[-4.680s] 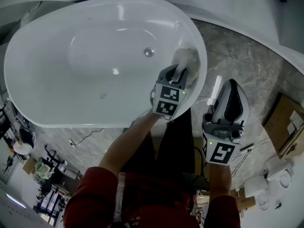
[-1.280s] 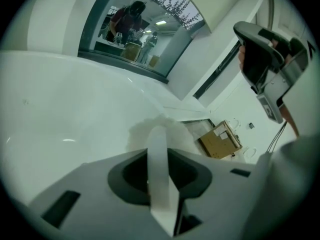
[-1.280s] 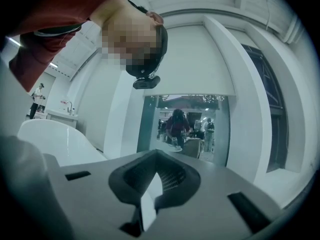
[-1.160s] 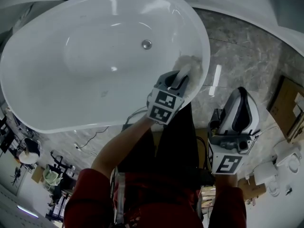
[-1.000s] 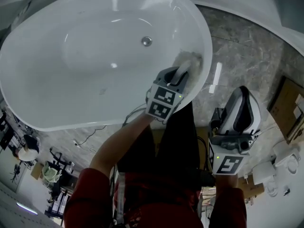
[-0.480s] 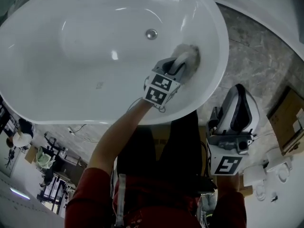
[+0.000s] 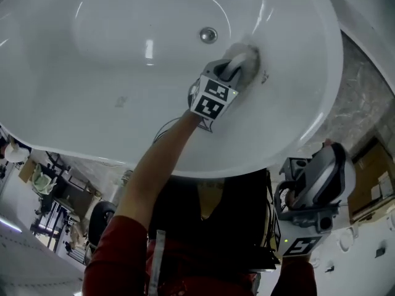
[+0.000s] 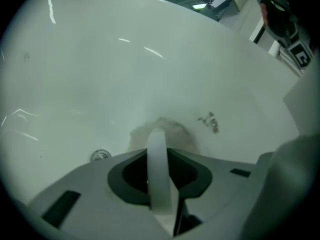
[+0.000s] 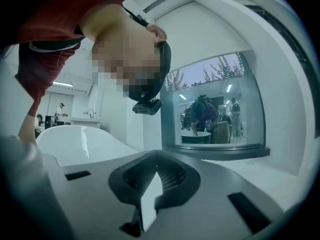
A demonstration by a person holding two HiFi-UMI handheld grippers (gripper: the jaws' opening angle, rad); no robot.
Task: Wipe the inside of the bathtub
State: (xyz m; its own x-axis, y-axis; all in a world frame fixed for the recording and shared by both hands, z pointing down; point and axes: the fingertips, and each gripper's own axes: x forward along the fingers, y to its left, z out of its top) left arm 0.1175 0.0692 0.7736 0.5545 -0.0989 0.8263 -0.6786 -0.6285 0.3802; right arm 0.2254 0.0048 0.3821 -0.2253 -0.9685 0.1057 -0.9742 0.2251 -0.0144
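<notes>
Jaws pressed together on a pale cloth (image 7: 250, 59), the left gripper (image 7: 237, 66) reaches down into the white bathtub (image 7: 290, 150) and holds the cloth against the curved inner wall. Its own view shows the cloth (image 8: 172, 130) bunched just past the jaw tips, touching the tub surface. A small dark mark (image 8: 210, 122) sits on the wall just beside the cloth, and the metal drain (image 7: 208, 35) lies near on the tub bottom, apart from the cloth. The right gripper (image 7: 330, 156), jaws closed with nothing between them, hangs outside the tub by the person's side, tilted up toward the wearer and a window (image 9: 215, 109) beyond. Marbled floor (image 7: 364, 97) borders the tub's rim.
</notes>
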